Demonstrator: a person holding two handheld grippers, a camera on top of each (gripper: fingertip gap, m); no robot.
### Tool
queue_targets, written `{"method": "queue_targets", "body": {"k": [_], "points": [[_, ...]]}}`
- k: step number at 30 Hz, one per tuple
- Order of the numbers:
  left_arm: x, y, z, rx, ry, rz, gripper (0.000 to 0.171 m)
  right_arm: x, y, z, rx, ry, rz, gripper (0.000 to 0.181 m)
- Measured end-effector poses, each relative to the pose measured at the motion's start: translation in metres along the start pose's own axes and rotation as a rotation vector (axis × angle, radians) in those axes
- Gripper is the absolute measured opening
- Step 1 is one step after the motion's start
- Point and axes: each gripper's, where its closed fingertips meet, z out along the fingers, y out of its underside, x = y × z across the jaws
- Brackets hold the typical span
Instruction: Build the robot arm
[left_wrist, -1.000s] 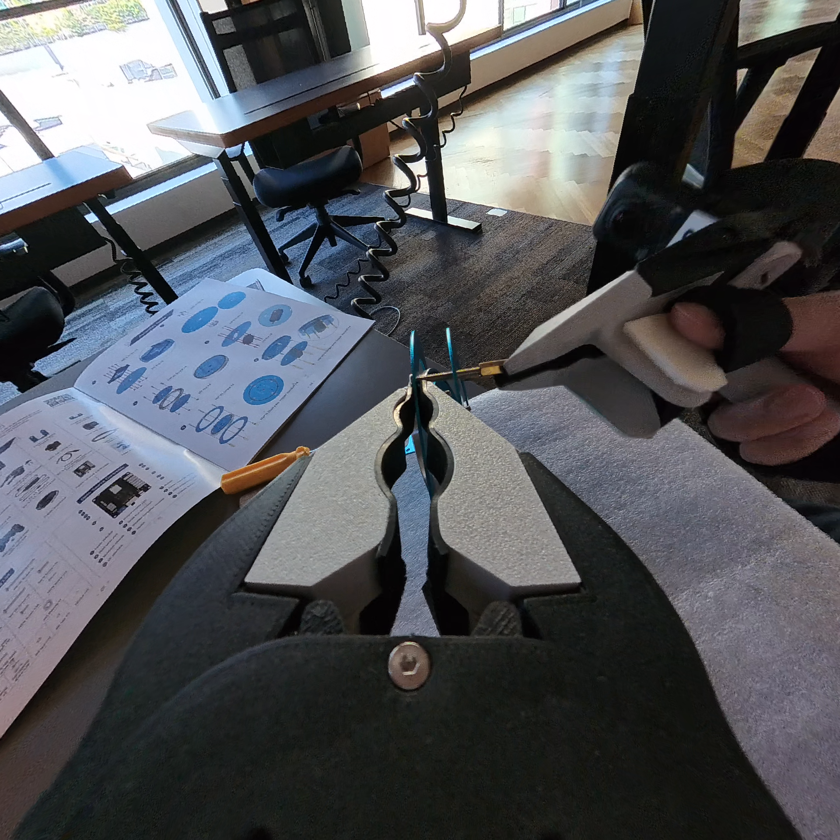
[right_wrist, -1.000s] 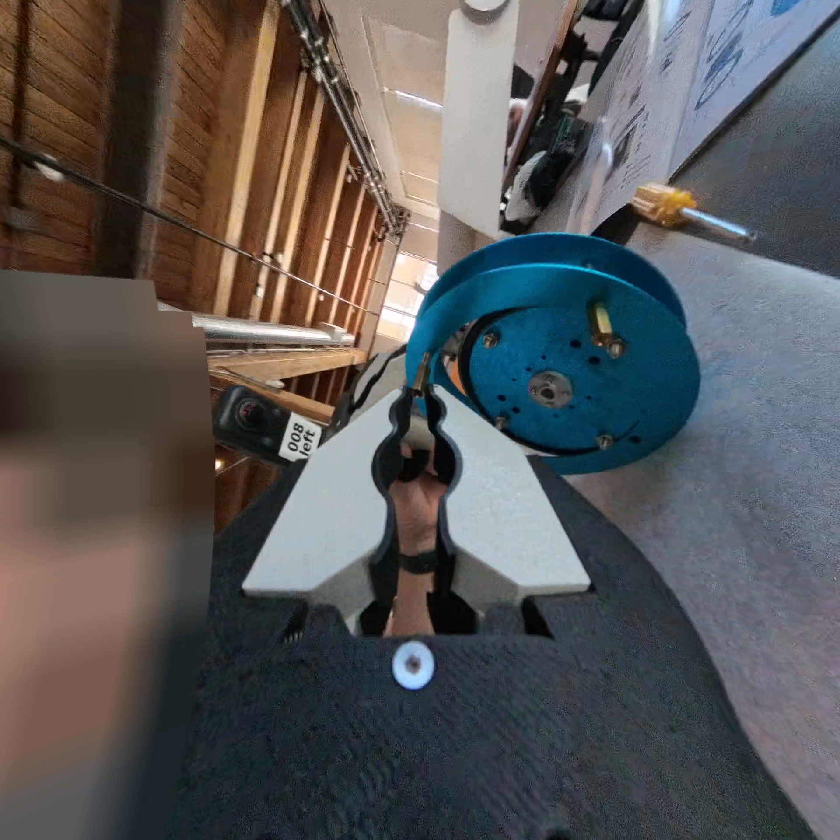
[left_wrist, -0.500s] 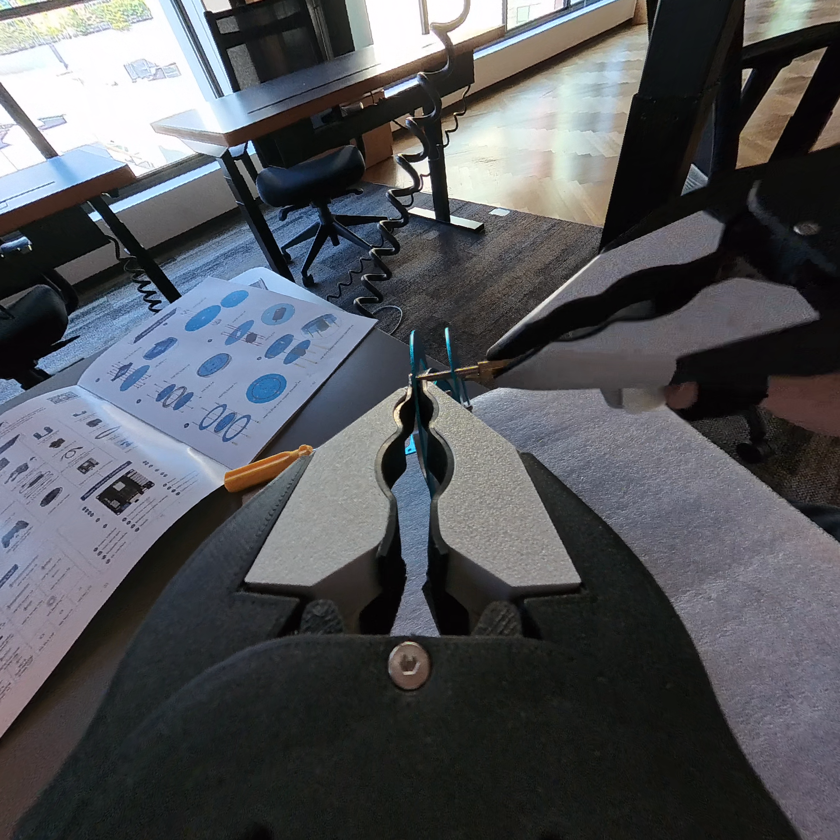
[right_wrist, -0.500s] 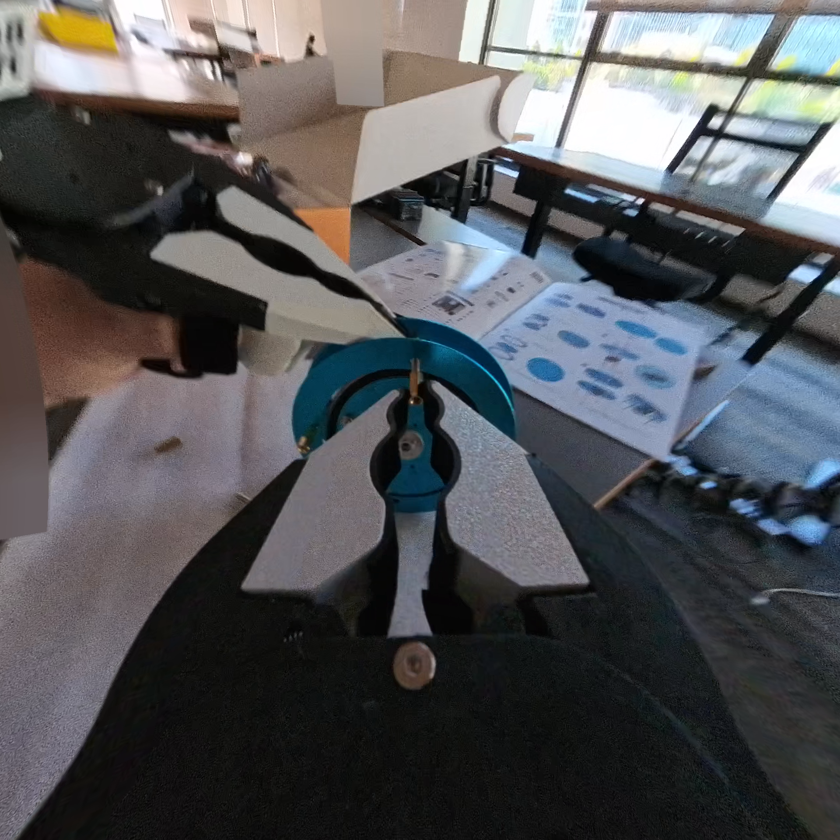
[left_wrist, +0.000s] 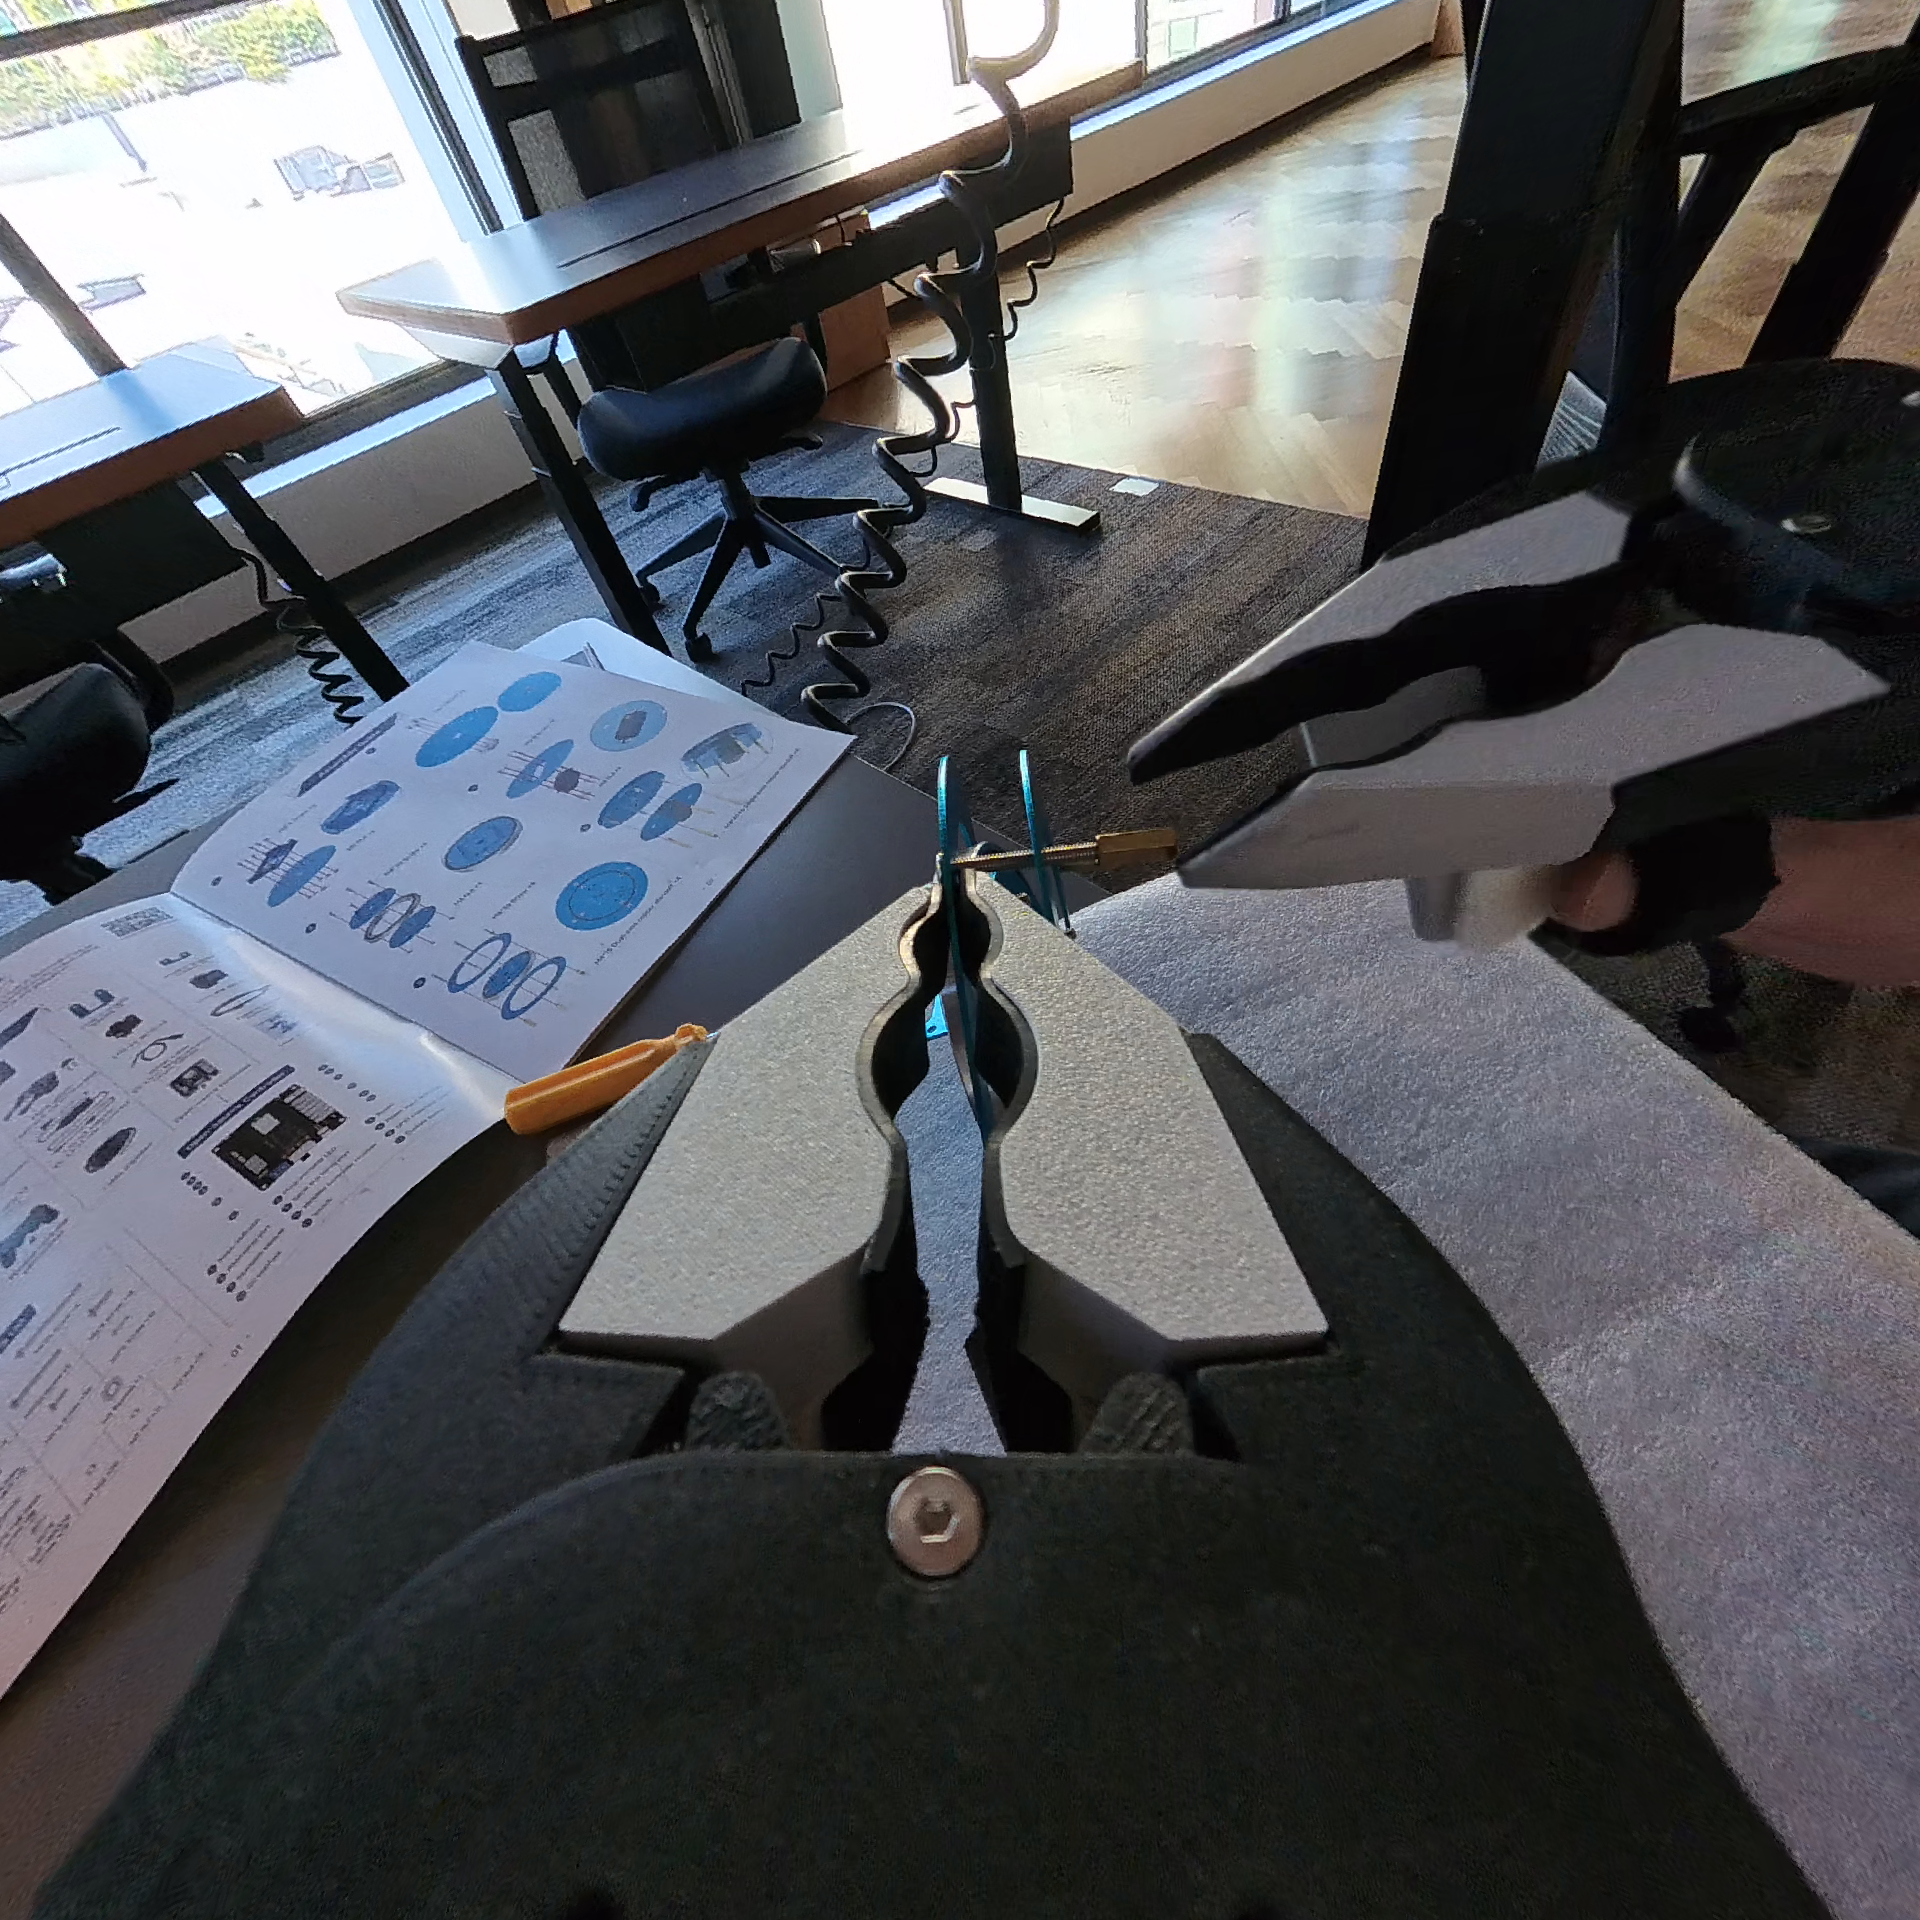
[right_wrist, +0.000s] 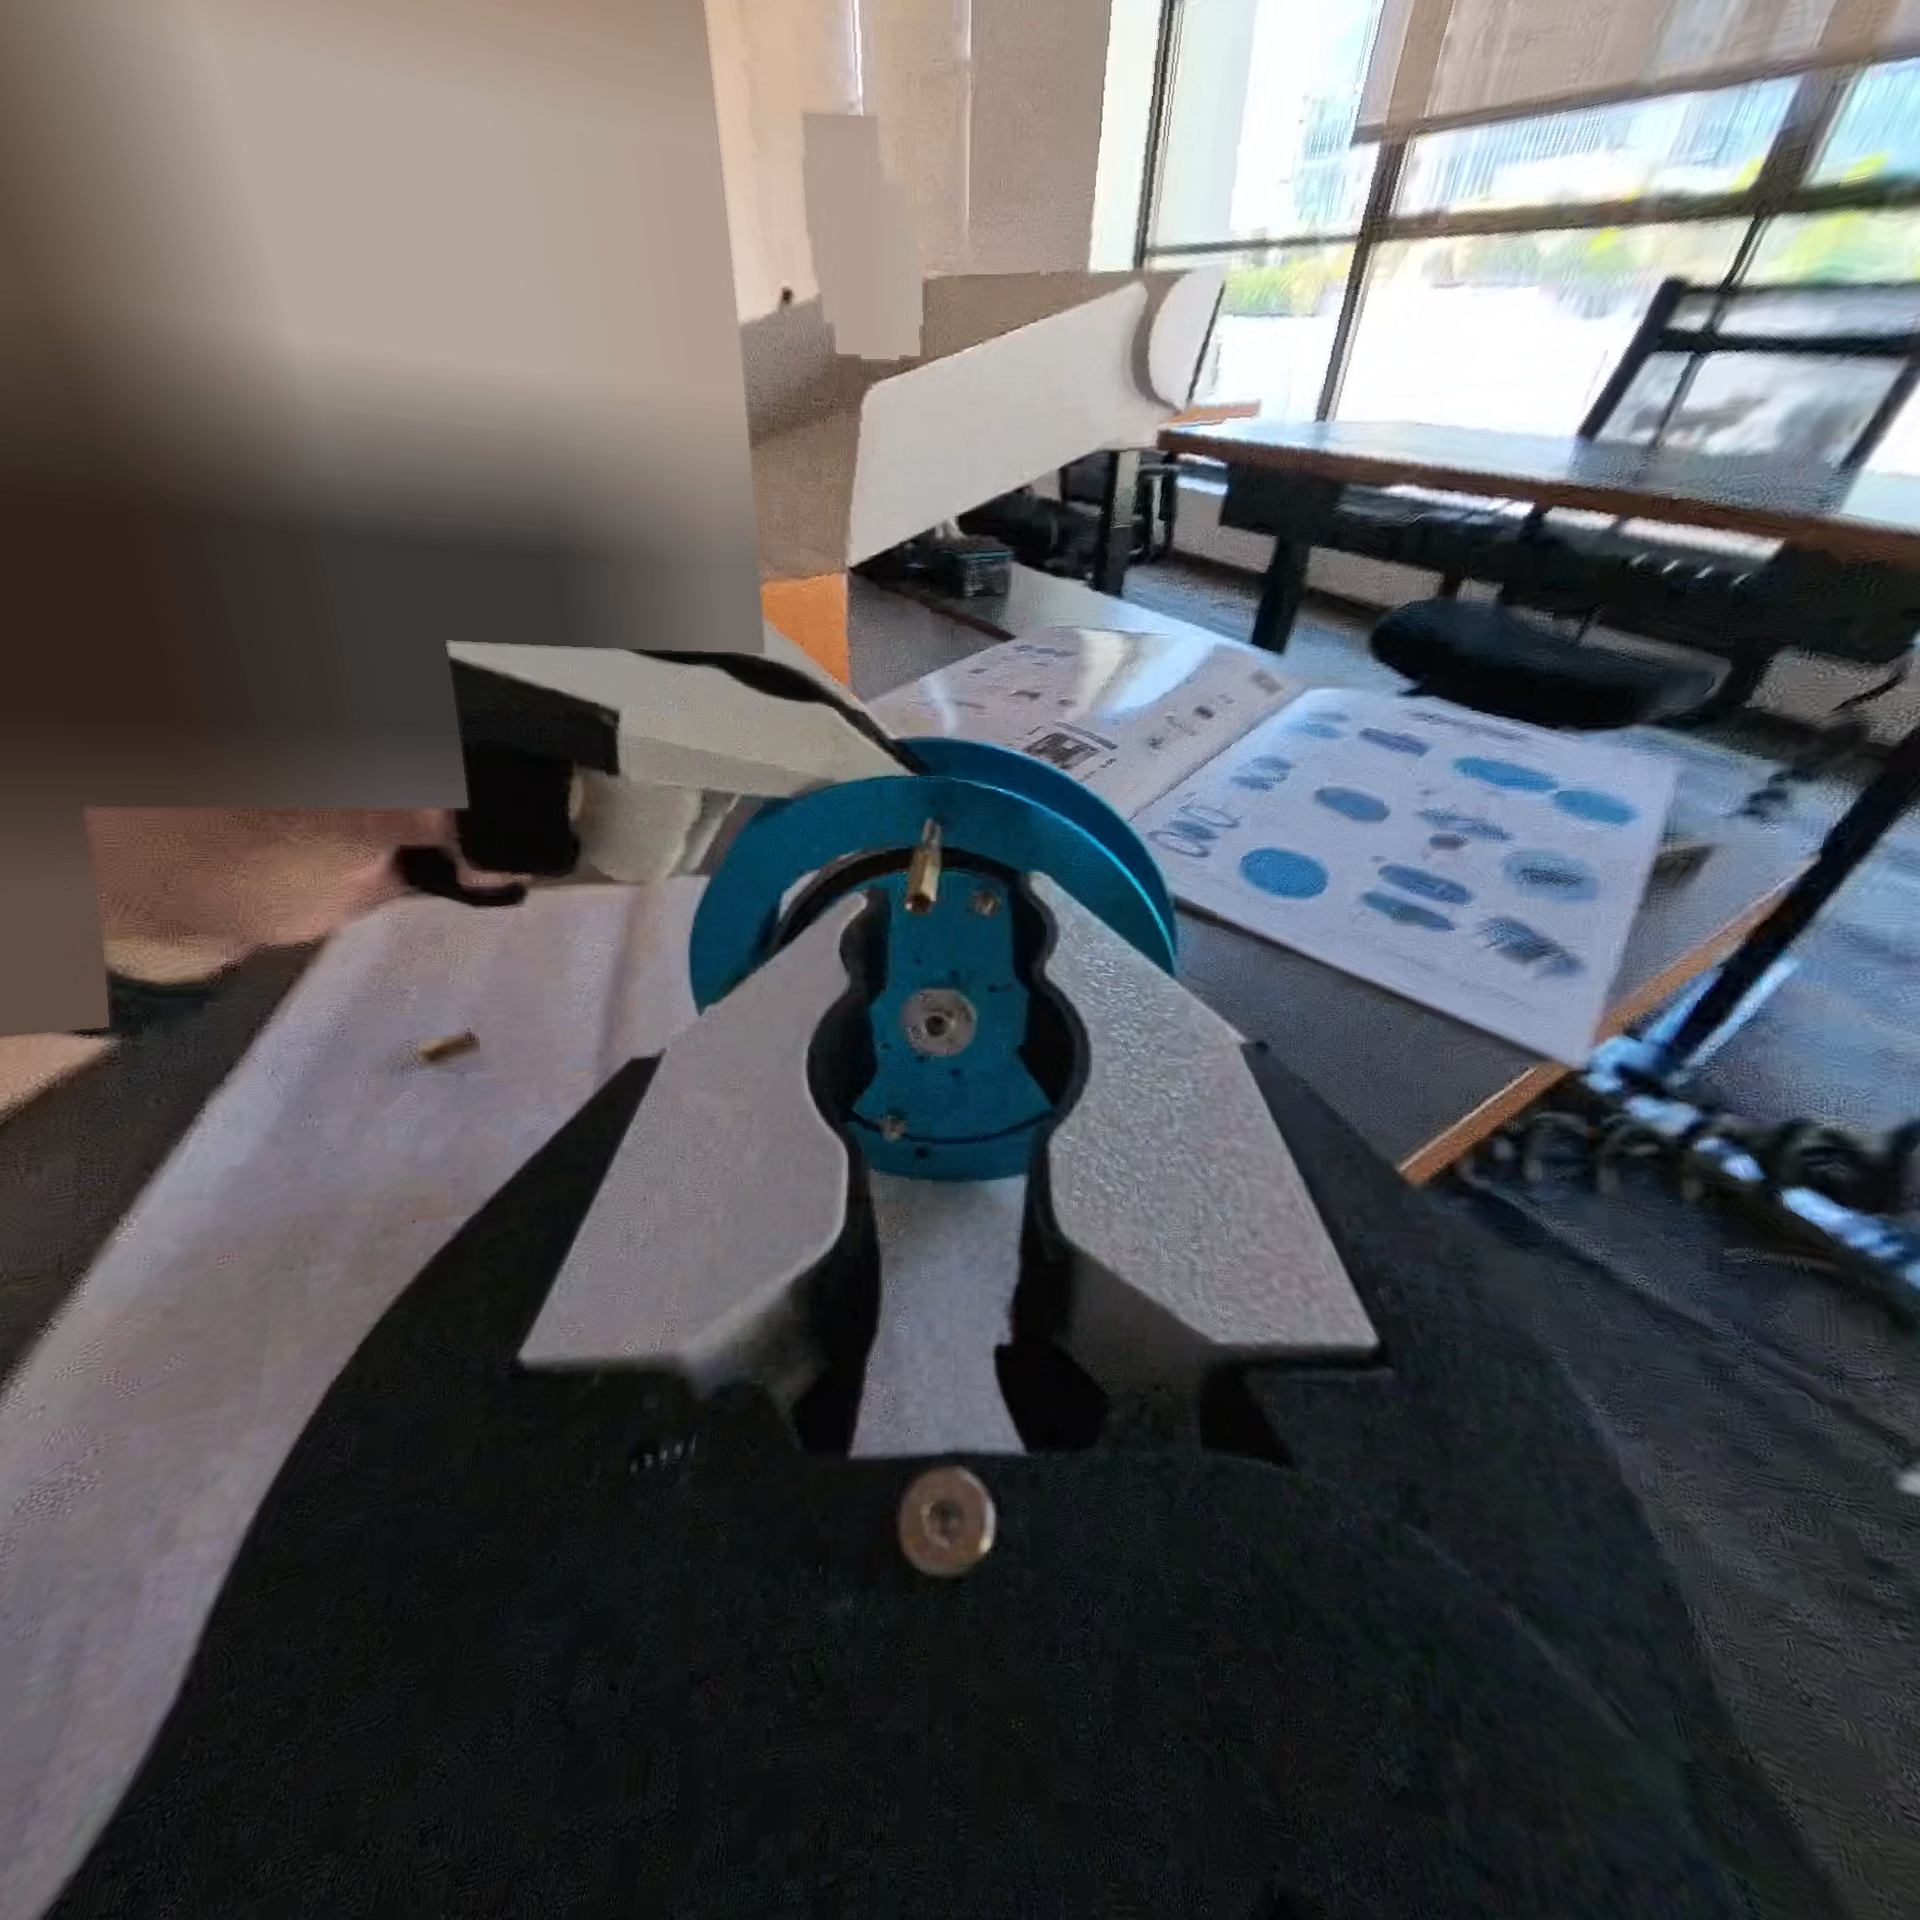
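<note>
Here we list: left gripper (left_wrist: 954, 902), fingers clenched on the rim of a blue double-disc wheel (left_wrist: 971, 997) standing on edge between them; brass standoff (left_wrist: 1081, 854) jutting from the wheel toward our right gripper (left_wrist: 1158, 821), whose fingers are released, tips just beside the standoff's end. Below: white foam mat (left_wrist: 1455, 1195). Left of the fingers: orange-handled screwdriver (left_wrist: 592, 1075), open manual (left_wrist: 343, 935), on the bench (left_wrist: 790, 883).

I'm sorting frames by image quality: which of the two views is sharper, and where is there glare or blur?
Left wrist view: sharp, windows blown out, sun glare on the wood floor. Right wrist view: softer, motion blur towards the edges, the coiled cable smeared, glare on the booklet; the blue wheel stays readable.
</note>
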Motion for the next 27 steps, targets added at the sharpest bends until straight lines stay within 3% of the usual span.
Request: {"method": "queue_targets", "body": {"k": [3,5,7,10,11,13,15,17,22,25,27], "points": [[0.000,0.000,0.000,-0.001,-0.001,0.005,0.000,-0.004,0.002,0.005,-0.079,0.043,-0.229,0.005],[-0.001,0.001,0.000,-0.002,-0.006,0.001,0.000,-0.003,0.001,0.006,-0.086,0.056,-0.208,0.005],[-0.002,0.001,0.000,-0.003,-0.007,-0.004,0.000,-0.004,0.000,0.006,-0.066,-0.019,0.083,0.005],[-0.003,0.001,0.000,-0.001,-0.008,-0.004,0.000,-0.009,0.001,0.005,-0.033,-0.295,0.987,0.004],[-0.002,0.001,0.000,-0.001,-0.008,-0.005,0.000,-0.008,0.001,0.004,-0.005,-0.381,1.201,0.005],[-0.002,0.000,0.000,-0.001,-0.007,0.000,0.000,-0.007,0.003,0.003,0.025,-0.430,1.260,0.005],[-0.001,0.000,0.000,0.000,-0.006,0.002,0.000,-0.006,0.001,0.000,0.026,-0.392,1.101,0.009],[-0.002,0.001,0.000,-0.001,-0.005,-0.002,0.000,-0.002,0.004,-0.001,-0.022,-0.264,0.771,0.033],[0.000,0.000,0.000,-0.001,-0.003,0.000,0.000,0.002,-0.005,-0.007,-0.072,0.036,-0.105,0.018],[0.000,0.000,0.000,-0.001,-0.003,0.001,0.000,-0.007,0.001,0.001,-0.159,0.069,-0.324,0.012],[-0.001,0.001,0.000,-0.002,-0.005,-0.002,0.000,-0.004,0.000,0.003,-0.161,0.102,-0.313,0.004]]}}
